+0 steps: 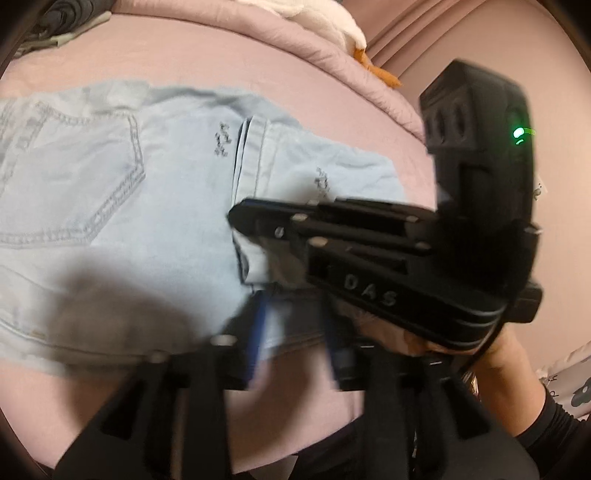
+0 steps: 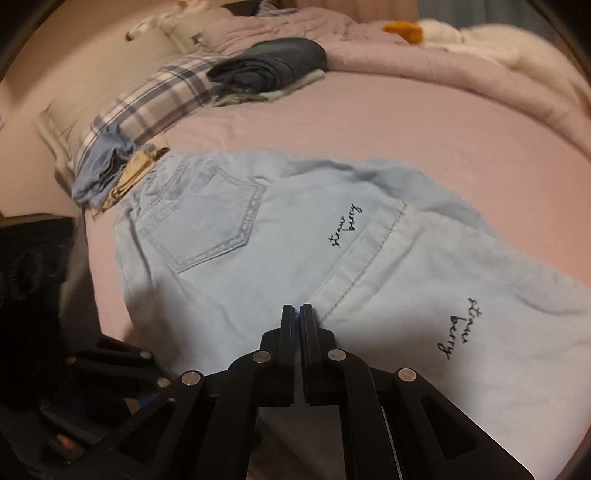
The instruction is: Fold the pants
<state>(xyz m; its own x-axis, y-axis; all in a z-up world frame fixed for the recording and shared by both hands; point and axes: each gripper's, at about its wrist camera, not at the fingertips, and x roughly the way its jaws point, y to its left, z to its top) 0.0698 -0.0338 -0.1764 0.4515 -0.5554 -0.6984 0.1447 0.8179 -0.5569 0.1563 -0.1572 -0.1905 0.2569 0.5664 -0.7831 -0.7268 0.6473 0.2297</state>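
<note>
Two black two-finger grippers work at the near edge of a pink-sheeted bed [image 2: 424,122]. The right gripper [image 2: 300,312] has its fingers pressed together, clenched on the hem of the light-blue denim pants [image 2: 229,295] where the folded-over leg end meets the layer beneath. From the left wrist view the same right gripper [image 1: 243,221] reaches in from the right side, its tips at that hem, with the person's bare hand [image 1: 495,354] wrapped around its handle.

The left gripper [image 1: 291,332] sits low at the near edge, blurred by motion; its blue-padded fingers stand apart with pale denim showing between them, so it looks released, touching the cloth rather than gripping it.

The pants lie flat across the near half of the bed, back pocket up, the leg doubled over toward the waist. Small dark script reading "straw berry" [image 2: 345,225] shows on the fabric twice.

Toward the far left corner lie a blue-and-white plaid pillow [image 2: 147,99], a dark grey folded garment stack [image 2: 269,62] and a small heap of blue and tan clothes [image 2: 110,173]. Along the far edge a rumpled pink quilt [image 2: 369,48] carries a white plush toy with orange parts [image 2: 436,31].
</note>
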